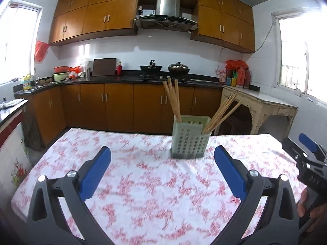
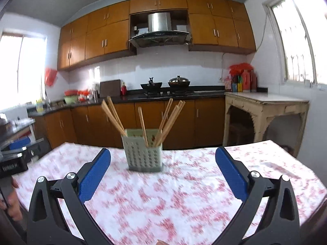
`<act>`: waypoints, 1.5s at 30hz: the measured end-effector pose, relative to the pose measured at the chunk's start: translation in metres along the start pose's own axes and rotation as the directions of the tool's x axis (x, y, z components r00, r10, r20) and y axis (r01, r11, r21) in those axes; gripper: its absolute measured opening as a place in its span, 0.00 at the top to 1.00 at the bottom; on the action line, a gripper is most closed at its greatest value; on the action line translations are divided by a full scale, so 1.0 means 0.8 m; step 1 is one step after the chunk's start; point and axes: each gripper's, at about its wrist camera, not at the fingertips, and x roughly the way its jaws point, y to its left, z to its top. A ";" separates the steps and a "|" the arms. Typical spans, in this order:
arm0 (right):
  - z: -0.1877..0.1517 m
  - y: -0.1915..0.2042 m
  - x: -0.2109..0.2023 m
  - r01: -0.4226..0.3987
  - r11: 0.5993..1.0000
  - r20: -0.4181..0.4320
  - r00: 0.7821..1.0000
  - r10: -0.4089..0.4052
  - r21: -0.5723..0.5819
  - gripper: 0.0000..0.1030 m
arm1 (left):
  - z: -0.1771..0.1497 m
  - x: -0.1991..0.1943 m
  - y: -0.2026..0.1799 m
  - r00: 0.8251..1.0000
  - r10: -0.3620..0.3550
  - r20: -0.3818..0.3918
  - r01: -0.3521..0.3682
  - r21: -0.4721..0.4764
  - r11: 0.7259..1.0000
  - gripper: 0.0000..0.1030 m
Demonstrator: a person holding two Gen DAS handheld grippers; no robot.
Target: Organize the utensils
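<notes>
A pale green perforated utensil holder (image 1: 190,137) (image 2: 144,150) stands upright on the far part of the table. Several wooden chopsticks (image 1: 173,100) (image 2: 163,120) stick up out of it and lean outward. My left gripper (image 1: 162,153) hovers over the cloth short of the holder and slightly to its left, blue pads (image 1: 96,173) spread wide, nothing between them. My right gripper (image 2: 162,156) also stands wide open and empty, the holder showing between its blue pads (image 2: 231,173) but farther off. The right gripper's body (image 1: 310,163) shows at the left wrist view's right edge.
The table wears a white cloth with red flowers (image 1: 143,173) (image 2: 173,194). Behind it run brown kitchen cabinets with a black counter (image 1: 122,78), woks on a stove (image 2: 165,84), and a cream side table (image 1: 259,102) at the right. A hand (image 2: 12,204) holds the other gripper at left.
</notes>
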 end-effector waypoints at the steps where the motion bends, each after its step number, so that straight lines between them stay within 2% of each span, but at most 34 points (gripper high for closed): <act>1: -0.007 0.002 -0.006 0.006 1.000 0.002 1.000 -0.006 -0.017 0.02 | -0.011 -0.006 0.002 1.000 0.011 0.003 -0.011 -0.004 1.000 0.04; 6: -0.037 0.015 -0.030 0.008 0.997 0.013 1.000 -0.007 -0.080 0.02 | -0.046 -0.028 0.000 0.998 0.057 0.022 -0.057 0.019 0.998 0.04; 9: -0.046 0.021 -0.032 -0.009 0.995 0.009 1.000 0.010 -0.099 0.02 | -0.058 -0.040 -0.001 0.998 0.060 0.034 -0.061 0.029 0.998 0.04; 14: -0.051 0.018 -0.033 -0.047 0.997 -0.012 0.999 0.046 -0.069 0.02 | -0.063 -0.049 -0.005 0.996 0.058 0.063 -0.060 0.022 0.998 0.04; 18: -0.056 0.013 -0.041 -0.033 0.998 -0.002 0.999 0.033 -0.051 0.02 | -0.065 -0.052 -0.005 0.996 0.055 0.074 -0.056 0.018 0.998 0.04; 30: -0.062 0.008 -0.052 -0.015 0.999 0.000 1.000 0.015 -0.036 0.02 | -0.077 -0.051 -0.013 0.998 0.029 0.059 -0.030 0.019 0.999 0.04; 45: -0.067 0.008 -0.052 -0.019 0.999 -0.021 1.000 0.019 -0.037 0.02 | -0.094 -0.046 -0.012 0.998 0.038 0.044 -0.039 0.011 0.999 0.04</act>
